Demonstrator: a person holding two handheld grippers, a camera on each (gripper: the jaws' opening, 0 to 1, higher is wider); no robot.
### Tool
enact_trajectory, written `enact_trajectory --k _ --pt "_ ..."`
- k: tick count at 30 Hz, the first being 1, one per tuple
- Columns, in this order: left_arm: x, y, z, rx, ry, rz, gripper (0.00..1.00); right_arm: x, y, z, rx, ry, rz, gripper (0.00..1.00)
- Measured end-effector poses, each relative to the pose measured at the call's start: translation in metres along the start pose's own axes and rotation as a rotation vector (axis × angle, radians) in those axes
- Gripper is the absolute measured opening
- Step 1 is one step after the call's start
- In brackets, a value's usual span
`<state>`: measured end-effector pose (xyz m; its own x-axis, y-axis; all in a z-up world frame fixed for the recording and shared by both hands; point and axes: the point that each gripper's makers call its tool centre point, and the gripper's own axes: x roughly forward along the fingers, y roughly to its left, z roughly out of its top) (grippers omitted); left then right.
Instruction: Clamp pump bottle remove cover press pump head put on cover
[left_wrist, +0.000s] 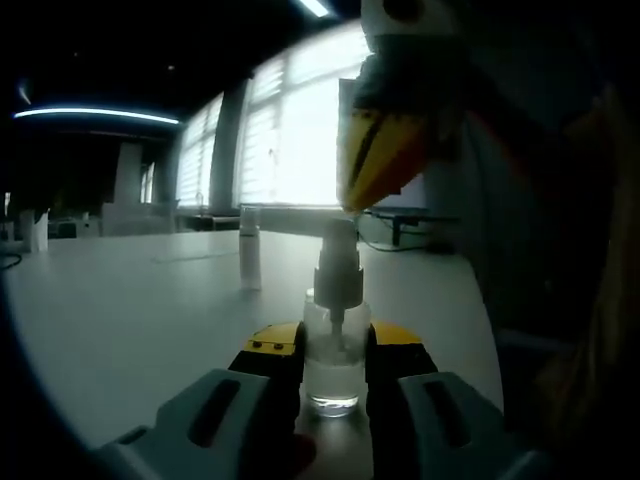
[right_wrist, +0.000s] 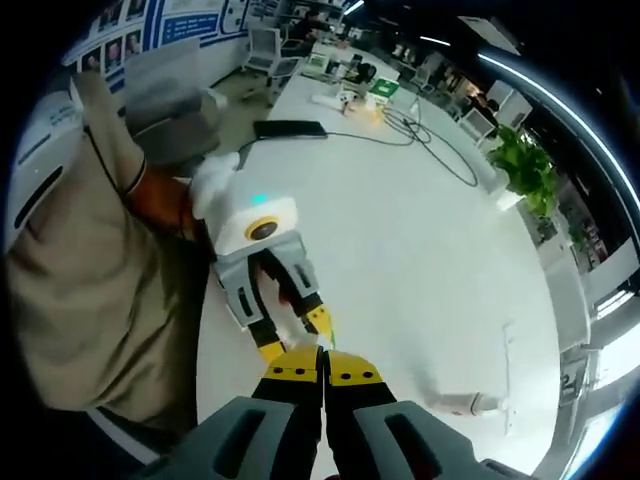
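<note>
Table: a broad white tabletop (left_wrist: 120, 320) carries everything; in the right gripper view its bare surface (right_wrist: 400, 250) runs towards desks, cables and a green potted plant (right_wrist: 525, 165).

Cover: a slim translucent cylindrical cap (left_wrist: 249, 262) stands upright on the table, left of and beyond the bottle, well apart from it. In the right gripper view a pale tube (right_wrist: 468, 404) lies at the lower right of the table, possibly this cover; it cannot be told for sure.

Left gripper: the grey left gripper with yellow-and-black tips (left_wrist: 335, 362) has its jaws closed in against the bottle, one on each side of its lower body. In the right gripper view it (right_wrist: 300, 335) is seen from above, a white-gloved hand (right_wrist: 212, 190) holding its back end.

Pump bottle: the small clear plastic pump bottle with a grey pump head (left_wrist: 335, 330) stands upright on the table between the left gripper's jaws, uncovered. In the right gripper view the bottle is hidden beneath the jaws.

Right gripper: its yellow tip (left_wrist: 375, 160) hangs down just above the pump head, touching or almost touching; which cannot be told. In its own view the right gripper (right_wrist: 323, 385) has both jaws pressed together with nothing between them.

Person: a beige sleeve (right_wrist: 90, 280) lies at the table's edge.
</note>
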<state>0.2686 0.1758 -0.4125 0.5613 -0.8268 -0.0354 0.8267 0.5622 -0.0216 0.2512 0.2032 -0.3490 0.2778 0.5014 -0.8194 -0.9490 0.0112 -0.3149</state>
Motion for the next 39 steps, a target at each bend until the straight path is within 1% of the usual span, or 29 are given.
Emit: enact_trajectory --k 4,8,13,16,18,21,22,24,26,29,34,39 --pt "0.0000 0.0004 -0.0002 0.001 0.000 0.000 0.15 0.0028 -0.0022 -0.0033 0.003 0.025 0.016 0.00" --pt "0.0000 0.0014 -0.0004 0.001 0.000 -0.001 0.15 0.0027 -0.0020 -0.0034 0.002 0.032 0.021 0.00" --pt "-0.0001 0.0009 -0.0004 0.003 0.000 -0.002 0.15 0.0035 0.0002 -0.0014 -0.034 0.043 0.044 0.00" --pt "-0.0001 0.0008 -0.0005 0.005 0.000 -0.002 0.15 0.0040 0.0000 -0.0011 -0.039 0.054 0.060 0.00" --pt "0.0000 -0.0003 -0.0003 0.007 0.000 -0.004 0.15 0.0039 0.0002 -0.0016 -0.036 0.067 0.081 0.00" --pt "0.0000 -0.0006 -0.0002 0.008 0.000 -0.004 0.15 0.0039 0.0013 -0.0028 -0.057 0.092 0.115 0.00" --pt "0.0000 0.0000 -0.0001 0.005 -0.001 -0.002 0.15 0.0041 0.0009 -0.0027 -0.049 0.099 0.118 0.00" --pt "-0.0003 -0.0001 -0.0004 0.006 0.000 -0.002 0.15 0.0050 0.0010 -0.0021 -0.072 0.123 0.133 0.00" --pt "-0.0007 0.0000 -0.0005 0.003 -0.001 0.001 0.15 0.0076 -0.0032 -0.0005 -0.086 0.133 0.102 0.00" --pt "-0.0006 -0.0015 -0.0009 0.008 0.001 -0.002 0.15 0.0062 -0.0004 -0.0019 -0.110 0.153 0.115 0.00" --pt "-0.0008 -0.0026 -0.0007 0.010 0.001 -0.002 0.15 0.0061 -0.0004 -0.0024 -0.113 0.164 0.121 0.00" --pt "-0.0010 -0.0038 -0.0002 0.011 0.001 -0.002 0.15 0.0058 0.0012 -0.0024 -0.140 0.174 0.133 0.00"
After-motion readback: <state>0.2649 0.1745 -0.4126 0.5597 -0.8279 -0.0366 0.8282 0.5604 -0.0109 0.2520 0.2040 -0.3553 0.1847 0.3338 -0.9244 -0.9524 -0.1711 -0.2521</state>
